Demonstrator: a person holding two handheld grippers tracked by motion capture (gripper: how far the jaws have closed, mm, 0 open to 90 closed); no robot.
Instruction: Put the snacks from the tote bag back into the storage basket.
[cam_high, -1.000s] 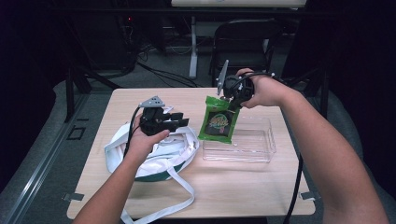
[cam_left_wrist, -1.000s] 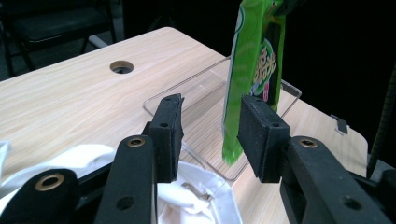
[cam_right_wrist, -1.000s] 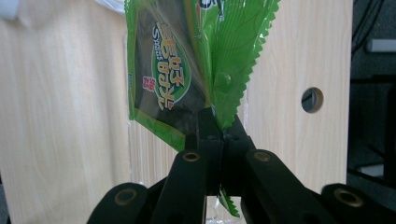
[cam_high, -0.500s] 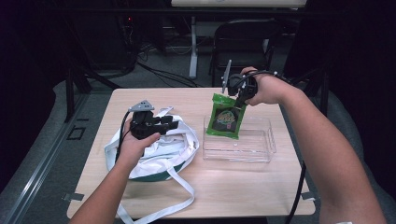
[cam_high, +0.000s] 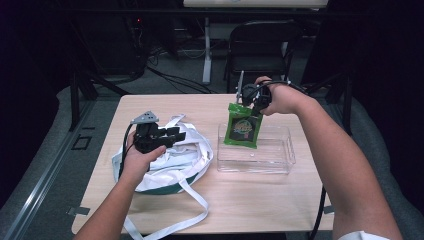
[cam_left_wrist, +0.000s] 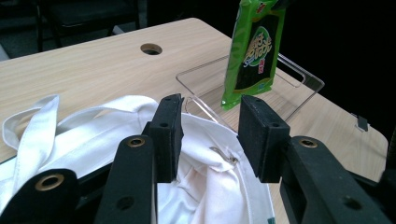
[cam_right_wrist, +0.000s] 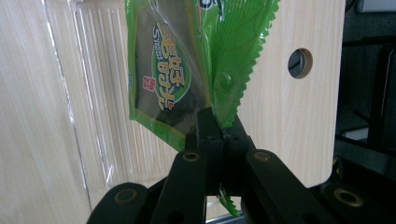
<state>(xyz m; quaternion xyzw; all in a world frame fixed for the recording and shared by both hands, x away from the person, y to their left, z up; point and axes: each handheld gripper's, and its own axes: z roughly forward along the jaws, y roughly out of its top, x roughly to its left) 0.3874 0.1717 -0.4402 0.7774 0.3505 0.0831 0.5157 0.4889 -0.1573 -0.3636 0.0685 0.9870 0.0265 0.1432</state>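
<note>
A person seated at a light wooden table (cam_high: 260, 195) works with a handheld gripper in each hand. The right gripper (cam_high: 248, 100), raised above the far right part of the tabletop, has its jaws pressed together on the serrated top seal of a green snack packet (cam_high: 243, 127), which hangs upright from it. In the right gripper view (cam_right_wrist: 219, 135) the crimped edge of the packet (cam_right_wrist: 163, 79) is pinched between the two black pads, and the packet's dark printed face dangles over the container below.

That container is a clear plastic bin (cam_high: 280, 160), a shallow rectangular tray resting on the right half of the table, nearer the far edge than the near one. The packet's lower end dips inside its left portion; whether it touches the bottom cannot be told. Nothing else is seen lying in the bin (cam_left_wrist: 299, 88).

On the left half of the table sits a white cloth tote bag (cam_high: 175, 160) with a dark green base, its mouth slumped open and its long straps trailing toward the near edge. What the bag holds cannot be made out. The left gripper (cam_high: 172, 135) hovers over the bag's opening, jaws standing apart with nothing between them; the left gripper view (cam_left_wrist: 210, 135) shows only folds of white fabric (cam_left_wrist: 205, 186) beneath the pads.
</note>
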